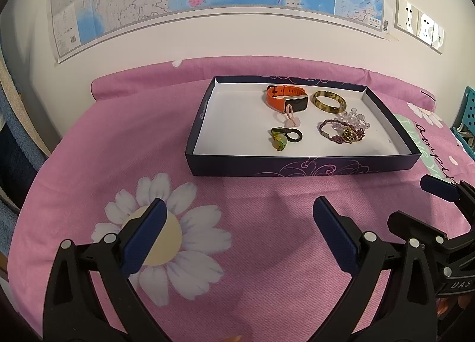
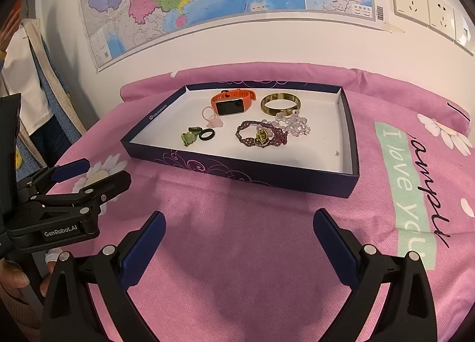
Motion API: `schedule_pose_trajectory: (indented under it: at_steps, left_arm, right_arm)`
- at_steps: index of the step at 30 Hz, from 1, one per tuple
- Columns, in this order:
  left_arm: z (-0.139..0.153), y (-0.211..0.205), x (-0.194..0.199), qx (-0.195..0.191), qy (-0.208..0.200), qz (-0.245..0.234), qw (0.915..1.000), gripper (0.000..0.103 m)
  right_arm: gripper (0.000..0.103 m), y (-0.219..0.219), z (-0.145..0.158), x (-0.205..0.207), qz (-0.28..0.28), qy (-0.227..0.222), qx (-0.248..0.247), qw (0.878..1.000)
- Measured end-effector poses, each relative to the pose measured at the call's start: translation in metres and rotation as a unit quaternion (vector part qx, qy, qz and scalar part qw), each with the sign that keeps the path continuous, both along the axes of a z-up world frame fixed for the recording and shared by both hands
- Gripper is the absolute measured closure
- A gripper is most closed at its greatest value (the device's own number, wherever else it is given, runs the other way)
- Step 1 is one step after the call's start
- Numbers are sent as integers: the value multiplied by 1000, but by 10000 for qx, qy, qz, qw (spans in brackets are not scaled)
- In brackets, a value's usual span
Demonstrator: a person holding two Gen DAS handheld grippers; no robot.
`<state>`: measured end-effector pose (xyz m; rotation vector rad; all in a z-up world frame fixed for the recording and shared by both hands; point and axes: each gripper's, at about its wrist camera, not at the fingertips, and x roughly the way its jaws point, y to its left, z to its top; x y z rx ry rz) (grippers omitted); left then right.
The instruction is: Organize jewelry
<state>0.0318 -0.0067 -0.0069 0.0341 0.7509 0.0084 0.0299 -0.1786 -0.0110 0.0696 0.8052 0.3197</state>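
Jewelry is gathered in a shallow dark box lid (image 1: 299, 165) set toward the far edge of a pink floral blanket (image 1: 252, 208). An orange smartwatch (image 1: 286, 98) and an amber bangle (image 1: 328, 100) lie along its far wall; a black ring (image 1: 294, 135), a green charm (image 1: 279, 141), a purple beaded bracelet (image 1: 341, 133) and clear crystal beads (image 1: 354, 116) lie nearer its middle. The left claw (image 1: 240, 233) and right claw (image 2: 239, 244) are held open and empty above the blanket's near edge.

Left gripper (image 1: 240, 232) and right gripper (image 2: 239, 241) hover, jaws spread.
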Motion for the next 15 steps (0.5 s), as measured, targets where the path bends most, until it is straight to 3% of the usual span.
schedule_pose_trajectory:
  at_steps: [15]
  left_arm:
    - [0,0,1,-93,6,-63,9999,6]
  right_arm:
    - [7,0,-1,0,-5,-6,11,10000]
